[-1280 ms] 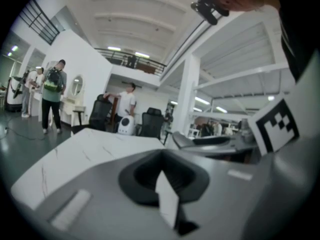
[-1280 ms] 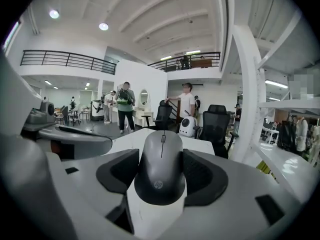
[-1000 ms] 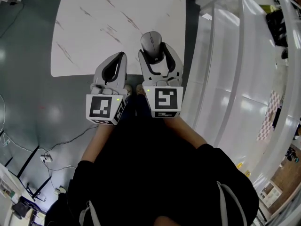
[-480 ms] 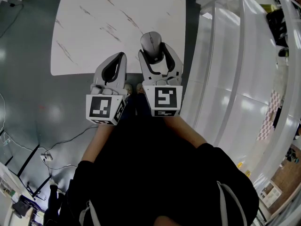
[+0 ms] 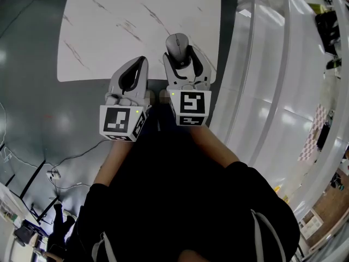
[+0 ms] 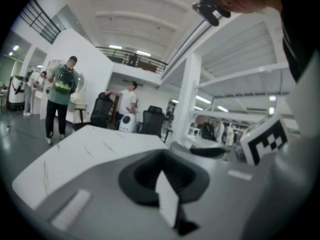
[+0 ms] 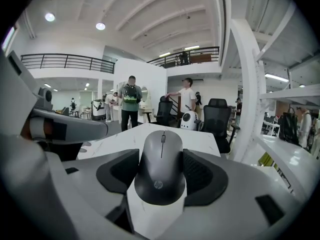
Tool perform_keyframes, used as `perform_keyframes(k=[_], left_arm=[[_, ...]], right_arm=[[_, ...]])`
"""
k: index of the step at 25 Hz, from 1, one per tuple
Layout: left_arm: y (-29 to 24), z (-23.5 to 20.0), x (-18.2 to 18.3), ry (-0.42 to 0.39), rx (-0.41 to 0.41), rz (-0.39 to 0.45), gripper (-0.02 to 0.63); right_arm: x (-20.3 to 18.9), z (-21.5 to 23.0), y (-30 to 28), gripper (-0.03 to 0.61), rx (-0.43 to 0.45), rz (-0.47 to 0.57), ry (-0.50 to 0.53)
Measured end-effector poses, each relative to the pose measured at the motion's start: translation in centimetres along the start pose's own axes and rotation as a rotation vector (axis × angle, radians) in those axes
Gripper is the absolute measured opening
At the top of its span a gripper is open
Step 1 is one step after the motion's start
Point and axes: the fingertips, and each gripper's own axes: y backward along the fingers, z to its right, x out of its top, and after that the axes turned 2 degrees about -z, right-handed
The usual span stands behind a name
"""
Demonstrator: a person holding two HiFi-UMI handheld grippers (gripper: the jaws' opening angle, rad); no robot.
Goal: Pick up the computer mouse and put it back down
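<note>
A grey computer mouse [image 5: 177, 45] sits between the jaws of my right gripper [image 5: 179, 57], over the near right part of the white marble table [image 5: 125, 26]. In the right gripper view the mouse [image 7: 161, 166] fills the gap, and both black pads [image 7: 205, 176] press its sides, so the right gripper [image 7: 161, 154] is shut on it. White table surface shows just under the mouse; whether it touches the table I cannot tell. My left gripper [image 5: 134, 69] hangs beside it at the table's near edge, jaws shut with nothing held. The left gripper [image 6: 165, 171] shows its dark pads closed together.
A white shelf frame [image 5: 272, 91] runs along the right, close to the table's side. Grey floor [image 5: 27, 91] with cables [image 5: 54, 173] lies to the left. Beyond the table stand people [image 7: 131, 104] and office chairs [image 7: 217, 116].
The head view has shifted a little. Both grippers keep their places, and the mouse stays between the right jaws.
</note>
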Motion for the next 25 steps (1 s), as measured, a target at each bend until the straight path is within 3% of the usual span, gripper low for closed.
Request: perform_keyframes(k=[25], left_arm=[[-1.6, -2.0, -4.5, 0.041, 0.024, -0.078, 0.008]], right_arm=[[-11.9, -1.2, -6.1, 0.247, 0.014, -0.282, -0.048]])
